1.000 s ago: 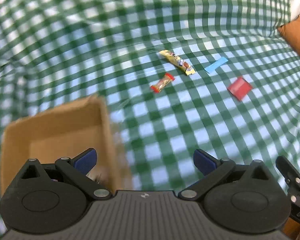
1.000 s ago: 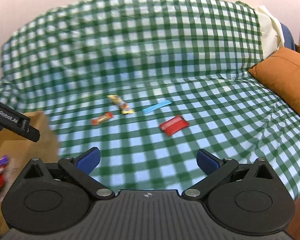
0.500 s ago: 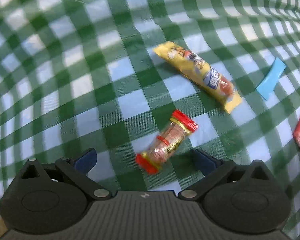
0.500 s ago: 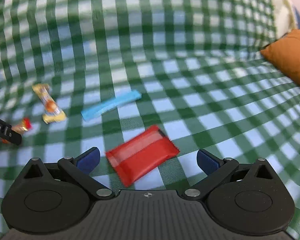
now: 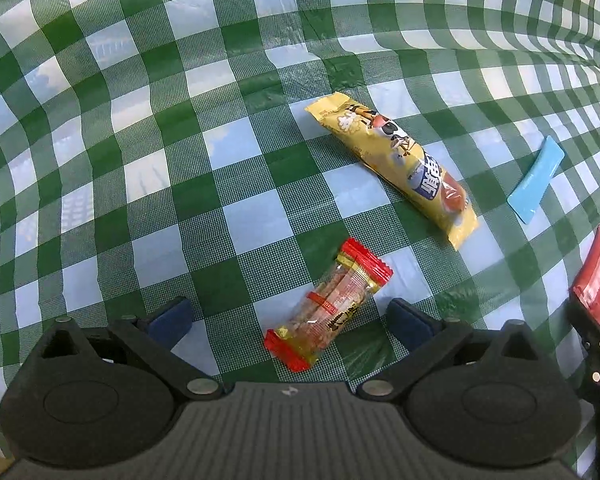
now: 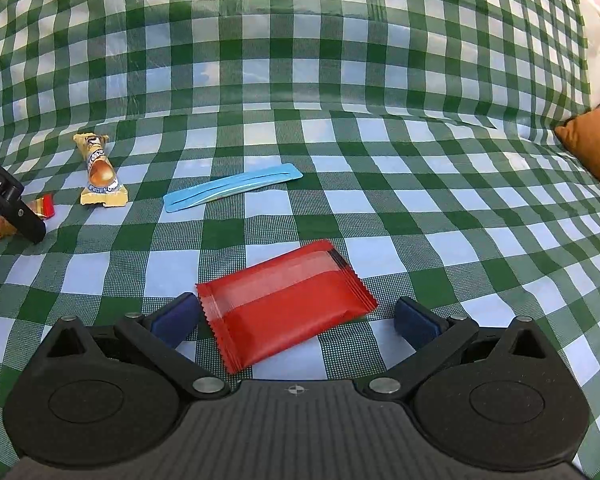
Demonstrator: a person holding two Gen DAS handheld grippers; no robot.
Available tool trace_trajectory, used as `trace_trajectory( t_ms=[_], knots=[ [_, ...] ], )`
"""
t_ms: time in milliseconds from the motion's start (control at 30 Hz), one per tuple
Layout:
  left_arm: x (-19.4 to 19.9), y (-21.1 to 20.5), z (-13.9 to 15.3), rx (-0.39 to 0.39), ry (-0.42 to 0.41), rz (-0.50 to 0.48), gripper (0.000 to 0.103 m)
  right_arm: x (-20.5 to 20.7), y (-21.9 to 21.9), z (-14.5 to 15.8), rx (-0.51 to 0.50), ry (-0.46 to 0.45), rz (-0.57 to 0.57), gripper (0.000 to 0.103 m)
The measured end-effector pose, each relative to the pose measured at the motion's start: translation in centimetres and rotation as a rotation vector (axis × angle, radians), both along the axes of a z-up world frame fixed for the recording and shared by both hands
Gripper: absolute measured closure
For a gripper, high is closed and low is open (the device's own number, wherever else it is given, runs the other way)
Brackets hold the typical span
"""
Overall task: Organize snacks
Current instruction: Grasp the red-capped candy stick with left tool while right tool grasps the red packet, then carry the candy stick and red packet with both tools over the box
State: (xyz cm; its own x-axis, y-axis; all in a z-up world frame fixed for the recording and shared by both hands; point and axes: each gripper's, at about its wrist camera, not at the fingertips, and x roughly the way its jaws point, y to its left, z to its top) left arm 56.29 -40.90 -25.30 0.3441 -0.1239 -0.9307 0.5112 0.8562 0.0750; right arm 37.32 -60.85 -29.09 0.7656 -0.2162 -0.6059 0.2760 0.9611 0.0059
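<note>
Both grippers are down over the checked cloth (image 6: 300,92), each lined up on its own snack, nothing gripped.

Left gripper (image 5: 287,322): jaws spread wide, empty. The clear bar (image 5: 327,305) with red ends lies between the fingers, tilted diagonally, near end close to the gripper body. Neither pad touches it as far as I can tell.

Right gripper (image 6: 296,320): also wide open, empty. The red packet (image 6: 286,312) lies flat between the fingers, skewed, its left corner just beside the left pad (image 6: 174,317); there's a gap at the right pad (image 6: 414,322).

Other snacks, all flat on the cloth and apart from each other: yellow bar (image 5: 394,170) beyond the clear one, blue strip (image 6: 233,192) further out. An orange cushion (image 6: 596,140) sits at the right edge. No box or bin in view, so I can't say where these go.

Handling, my read:
- All light, film-wrapped, slick. The wrappers will crinkle and slip under the pads.
- Clear bar: looks like a firm core inside (brittle, probably). Take it across the middle of the body, not the crimped red ends, which will just fold.
- Red packet: wide, flat, and thin. Closing across the width may buckle it rather than hold it. Better across the short side, pads low against the cloth, which is soft and will give.
- Both lie skewed to the jaws, so I'd expect some wrist rotation to help before closing.
- Gentle squeeze is enough; hard clamping risks crushing the contents.
</note>
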Motion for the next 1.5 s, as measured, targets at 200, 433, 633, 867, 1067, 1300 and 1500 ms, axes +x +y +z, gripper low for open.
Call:
trace_trajectory(
  t_ms=[200,433,633,867,1067,1300,1500],
  knots=[
    [-0.7,-0.1,0.6,-0.002,-0.023,-0.017,0.016,-0.5,0.0,0.3,0.002,-0.004,-0.002,0.0],
    [-3.7,-0.2,3.7,-0.096,-0.082,-0.101,0.084,-1.2,1.5,2.0,-0.025,0.0,0.022,0.037],
    [-7.0,0.7,8.3,-0.156,-0.105,-0.108,0.084,-3.6,2.4,5.6,-0.011,-0.078,-0.031,0.038],
    [-13.2,4.8,17.5,-0.285,-0.189,-0.086,0.084,-9.8,5.1,14.0,0.011,-0.229,-0.077,0.038],
    [-22.5,11.8,24.5,-0.34,-0.267,-0.083,0.084,-19.0,9.3,21.2,0.071,-0.33,-0.066,0.038],
    [-32.6,21.5,27.2,-0.284,-0.28,-0.013,0.084,-27.5,17.9,23.8,0.16,-0.238,0.106,0.038],
    [-40.1,29.3,25.9,-0.222,-0.235,0.118,0.084,-32.5,26.8,23.7,0.25,-0.122,0.261,0.038]
  ],
)
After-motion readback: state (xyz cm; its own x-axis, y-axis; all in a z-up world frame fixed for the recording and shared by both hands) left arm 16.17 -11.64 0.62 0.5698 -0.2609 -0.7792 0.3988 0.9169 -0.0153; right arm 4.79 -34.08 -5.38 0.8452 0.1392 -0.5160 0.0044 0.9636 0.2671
